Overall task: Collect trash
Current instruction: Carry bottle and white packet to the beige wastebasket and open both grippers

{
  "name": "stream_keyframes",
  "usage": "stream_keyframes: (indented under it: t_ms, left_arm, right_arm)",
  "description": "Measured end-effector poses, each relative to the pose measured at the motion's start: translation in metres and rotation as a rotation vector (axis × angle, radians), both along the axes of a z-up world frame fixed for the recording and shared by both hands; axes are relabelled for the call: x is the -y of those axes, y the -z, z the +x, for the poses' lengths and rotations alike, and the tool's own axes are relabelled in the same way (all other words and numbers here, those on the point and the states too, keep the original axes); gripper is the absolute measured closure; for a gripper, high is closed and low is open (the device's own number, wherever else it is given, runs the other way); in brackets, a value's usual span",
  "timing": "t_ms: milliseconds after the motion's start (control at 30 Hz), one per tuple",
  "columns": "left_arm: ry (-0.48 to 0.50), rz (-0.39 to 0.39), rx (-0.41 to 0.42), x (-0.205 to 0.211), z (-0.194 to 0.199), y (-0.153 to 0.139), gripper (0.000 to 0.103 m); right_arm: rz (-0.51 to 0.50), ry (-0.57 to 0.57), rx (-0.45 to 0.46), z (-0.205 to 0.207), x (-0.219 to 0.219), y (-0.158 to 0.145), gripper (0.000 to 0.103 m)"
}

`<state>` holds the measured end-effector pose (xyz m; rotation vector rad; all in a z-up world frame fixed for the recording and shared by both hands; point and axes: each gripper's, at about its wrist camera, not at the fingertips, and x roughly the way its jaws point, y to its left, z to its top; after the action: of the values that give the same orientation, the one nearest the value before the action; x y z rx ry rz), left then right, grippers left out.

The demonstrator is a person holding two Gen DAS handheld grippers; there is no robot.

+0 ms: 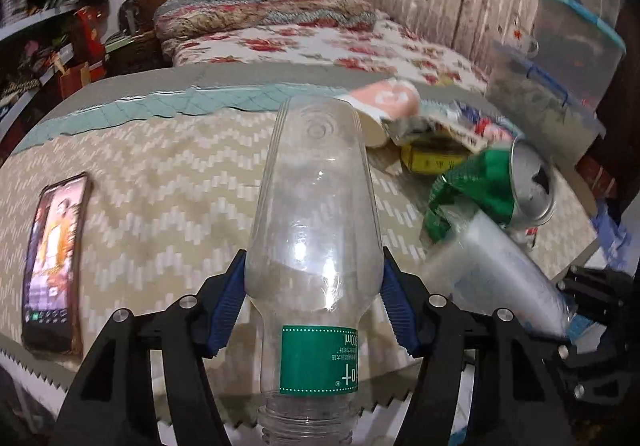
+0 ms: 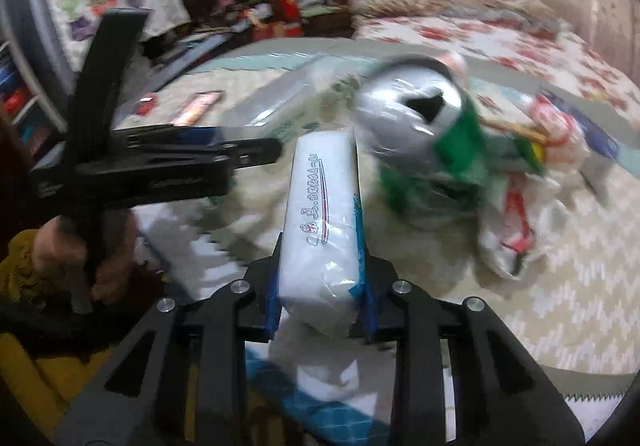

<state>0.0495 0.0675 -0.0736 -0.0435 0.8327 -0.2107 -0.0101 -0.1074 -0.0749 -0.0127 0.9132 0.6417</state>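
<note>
Off to the left of the left gripper (image 1: 314,300), a phone (image 1: 54,266) lies flat on the zigzag-patterned cloth (image 1: 168,198) covering the bench, its screen lit. Between that gripper's blue fingers (image 1: 228,302) sits a clear plastic bottle (image 1: 314,246) with a green label, empty as far as I can see, its base pointing away and its open neck toward the camera; both pads press its sides. Beyond the fingers and to their right, a crushed green can (image 1: 504,186) tilts with its silver top and open mouth showing, touching a clear plastic cup (image 1: 492,270). Behind them lie a pink paper cup (image 1: 384,106) on its side and crumpled wrappers (image 1: 452,130). The right gripper (image 2: 320,286) has its fingers (image 2: 274,306) narrowly closed on a white tissue pack (image 2: 320,222), standing lengthwise, with the can (image 2: 420,134) blurred just past its tip.
</note>
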Motion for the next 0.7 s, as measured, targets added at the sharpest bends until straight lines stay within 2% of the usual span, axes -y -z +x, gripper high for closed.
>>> stream_keyframes:
  t_ms: [167, 300, 467, 567, 700]
  left_arm:
    - [-0.041, -0.083, 0.078, -0.030, -0.019, -0.032, 0.043]
    - [-0.013, -0.119, 0.153, -0.028, -0.029, -0.066, 0.043]
    - [0.115, -0.155, 0.214, 0.009, -0.030, -0.108, 0.043]
    - [0.220, -0.158, 0.199, 0.051, -0.020, -0.122, 0.043]
    - [0.396, -0.175, 0.136, 0.129, -0.001, -0.131, 0.043]
  right_arm:
    - [0.137, -0.092, 0.097, -0.019, -0.004, -0.041, 0.070]
    - [0.198, -0.049, 0.173, -0.024, 0.009, -0.069, 0.070]
    - [0.218, 0.139, 0.250, -0.025, 0.056, -0.087, 0.070]
    - [0.211, 0.327, 0.247, -0.026, 0.109, -0.079, 0.070]
    - [0.206, 0.560, 0.195, -0.037, 0.181, -0.060, 0.070]
